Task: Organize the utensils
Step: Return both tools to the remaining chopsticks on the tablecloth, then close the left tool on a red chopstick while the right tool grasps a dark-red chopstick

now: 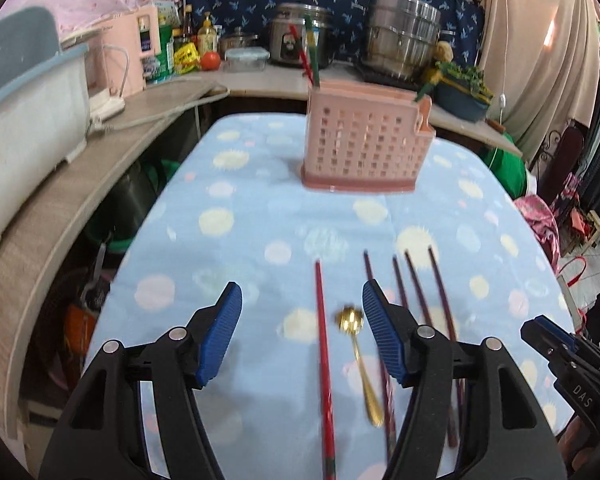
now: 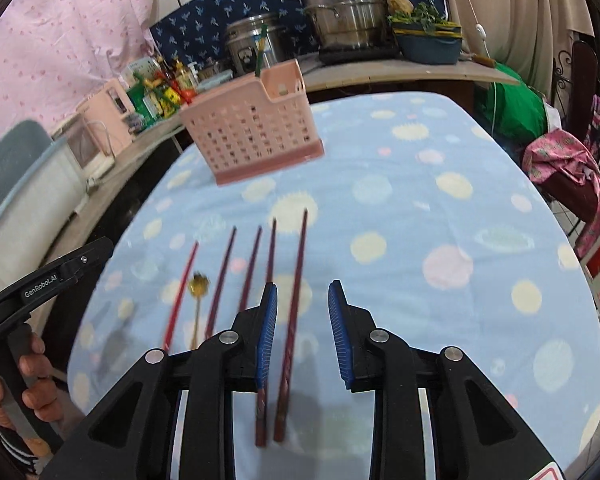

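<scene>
A pink perforated utensil holder (image 1: 364, 148) stands at the far end of the table, with a red and a green chopstick (image 1: 310, 52) upright in it; it also shows in the right wrist view (image 2: 256, 132). On the blue dotted cloth lie a red chopstick (image 1: 324, 356), a gold spoon (image 1: 360, 364) and several dark maroon chopsticks (image 1: 416, 292). My left gripper (image 1: 302, 336) is open above the red chopstick and spoon. My right gripper (image 2: 302, 332) is open, with the rightmost maroon chopstick (image 2: 294, 320) lying between its fingers. The spoon (image 2: 198, 300) lies to its left.
A counter behind the table carries steel pots (image 1: 404, 46), a rice cooker (image 1: 300, 36), bottles, and a blue bowl of greens (image 1: 460, 92). A wooden shelf with a white tub (image 1: 32, 120) runs along the left. A green bag (image 2: 516, 108) and pink cloth (image 2: 560, 168) sit to the right.
</scene>
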`<state>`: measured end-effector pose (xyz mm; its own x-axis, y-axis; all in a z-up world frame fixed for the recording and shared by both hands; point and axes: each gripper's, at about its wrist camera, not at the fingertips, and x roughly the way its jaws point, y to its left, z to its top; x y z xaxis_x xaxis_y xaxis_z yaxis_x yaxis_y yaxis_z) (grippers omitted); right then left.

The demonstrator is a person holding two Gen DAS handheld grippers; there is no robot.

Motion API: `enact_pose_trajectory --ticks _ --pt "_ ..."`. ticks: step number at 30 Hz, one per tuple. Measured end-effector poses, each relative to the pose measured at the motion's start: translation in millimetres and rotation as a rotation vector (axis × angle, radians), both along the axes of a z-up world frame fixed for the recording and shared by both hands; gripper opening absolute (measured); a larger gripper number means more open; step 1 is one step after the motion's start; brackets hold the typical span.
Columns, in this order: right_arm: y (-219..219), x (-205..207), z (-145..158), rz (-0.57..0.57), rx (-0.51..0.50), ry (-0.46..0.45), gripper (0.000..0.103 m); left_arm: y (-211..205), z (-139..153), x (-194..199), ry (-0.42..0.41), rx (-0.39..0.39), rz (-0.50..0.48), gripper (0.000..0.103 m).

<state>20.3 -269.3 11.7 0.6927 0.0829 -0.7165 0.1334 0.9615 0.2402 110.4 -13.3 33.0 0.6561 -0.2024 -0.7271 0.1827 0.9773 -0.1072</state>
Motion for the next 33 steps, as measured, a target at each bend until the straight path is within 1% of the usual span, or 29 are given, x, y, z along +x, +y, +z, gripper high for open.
enact_pose_trajectory --ticks 2,6,12,17,25,33 --pt "2.9 -7.7 -8.6 -0.001 -0.018 0.017 0.027 4.0 -13.1 -9.2 0.032 -0.009 -0.003 0.060" --pt "5.4 -19.9 -25.7 -0.002 0.004 0.048 0.027 4.9 -33.2 -25.7 0.070 0.007 -0.007 0.060" --pt "15.8 -26.9 -38.5 0.016 0.009 0.071 0.027 6.7 -49.4 -41.5 0.113 0.007 -0.014 0.060" --pt "27.7 -30.5 -46.0 0.033 -0.019 0.084 0.027 8.7 -57.6 -50.7 0.133 0.007 -0.020 0.060" --pt "33.8 -32.1 -54.6 0.040 -0.020 0.102 0.027 5.8 -74.4 -65.5 0.179 0.013 -0.044 0.060" --pt "35.7 -31.8 -59.9 0.043 -0.022 0.114 0.025 2.4 -78.7 -73.1 0.171 0.036 -0.059 0.060"
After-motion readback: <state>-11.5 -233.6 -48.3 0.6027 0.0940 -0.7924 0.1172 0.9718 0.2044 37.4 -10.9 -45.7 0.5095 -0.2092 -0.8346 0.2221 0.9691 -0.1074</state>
